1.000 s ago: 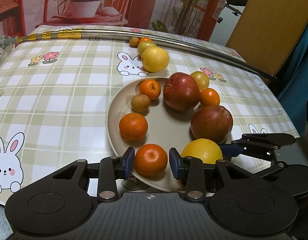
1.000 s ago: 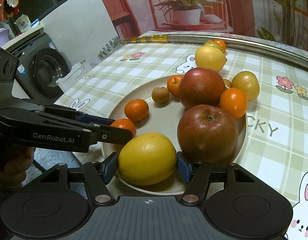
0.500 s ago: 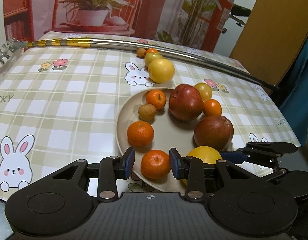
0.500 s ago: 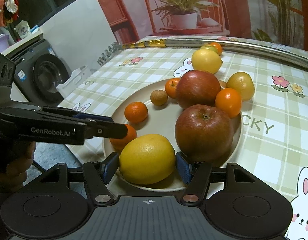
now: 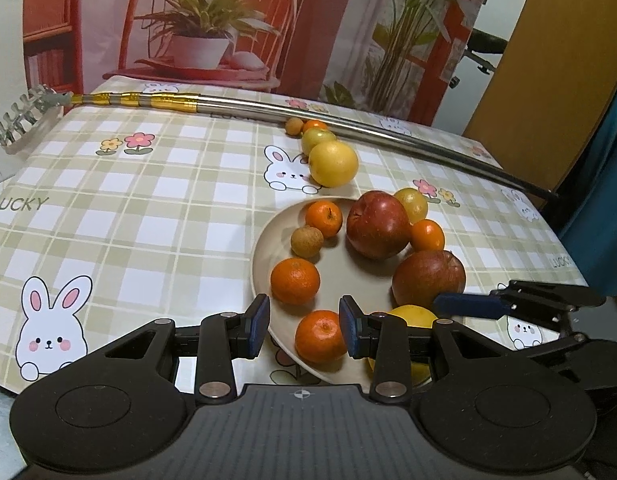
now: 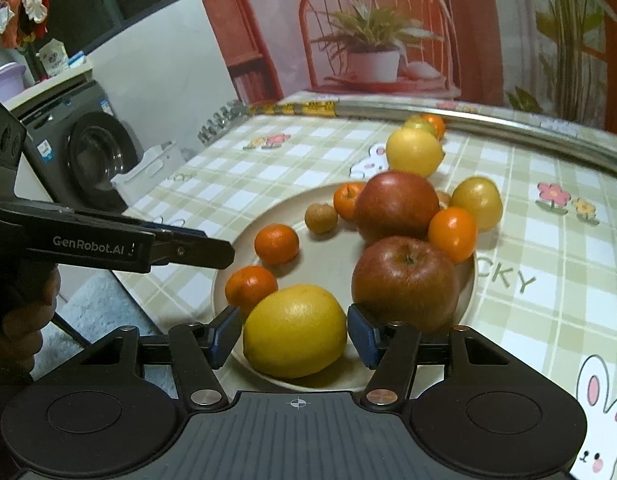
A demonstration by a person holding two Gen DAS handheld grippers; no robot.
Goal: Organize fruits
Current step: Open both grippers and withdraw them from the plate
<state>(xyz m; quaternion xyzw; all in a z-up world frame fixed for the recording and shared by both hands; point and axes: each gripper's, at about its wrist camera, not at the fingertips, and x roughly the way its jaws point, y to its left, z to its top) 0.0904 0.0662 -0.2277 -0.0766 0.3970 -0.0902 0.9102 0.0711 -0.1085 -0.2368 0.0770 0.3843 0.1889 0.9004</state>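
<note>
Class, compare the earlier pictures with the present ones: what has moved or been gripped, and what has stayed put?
The left claw has drawn back from the tangerine, which now sits nearer its right pad, ungripped. The right claw has just been closing around the lemon, its pads now at the skin. The plate, apples and other fruit lie as before.

The right gripper (image 6: 295, 330) points down at a slant, and its jaws have just been closing, with a yellow fruit (image 6: 295, 330) between the blue pads and filling the gap; contact on the right pad cannot be confirmed. The left gripper (image 5: 302, 330) also points down at a slant with its jaws apart, gripping nothing. A hand (image 6: 18, 320) wraps the left gripper's handle at the left edge of the right wrist view.
</note>
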